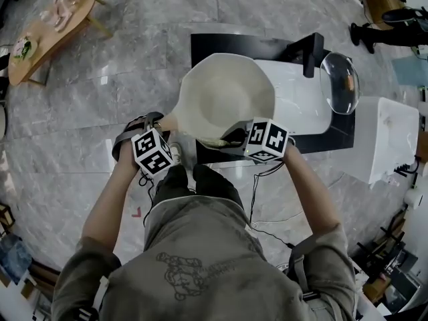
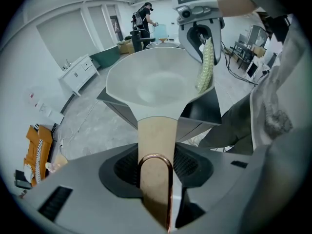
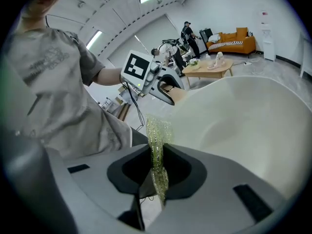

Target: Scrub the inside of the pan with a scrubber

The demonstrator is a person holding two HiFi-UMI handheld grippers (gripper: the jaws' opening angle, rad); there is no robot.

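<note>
**Q:** Left tool, quick?

**A:** My left gripper (image 2: 156, 179) is clamped on the pan's tan handle (image 2: 156, 135); one jaw on each side of it, right at the copper hanging loop (image 2: 155, 161); so I've got the pan (image 1: 224, 95) by that handle, with its opening facing up.

**Q:** And the right?

**A:** My right gripper (image 3: 157, 172) is pinched tight on the scrubber (image 3: 157, 135); it's a thin yellow-green mesh strip that sticks out past the jaws; it sits at the pan's near rim, just right of the handle; in the left gripper view the strip hangs over that rim toward the bowl; I can't tell if it touches the inner wall.

**Q:** Inside of the pan?

**A:** Cream, smooth, a bit glossy.

**Q:** Around the pan?

**A:** A black counter (image 1: 207, 45) is under it; the pan is over the counter's near edge, can't tell if it rests there; a white slab (image 1: 297, 105) is just right of the pan on that counter; a glass lid (image 1: 339, 82) is further right, apart from the pan; a wooden table (image 1: 50, 29) is well off to the pan's left on the grey floor (image 1: 134, 59).
</note>
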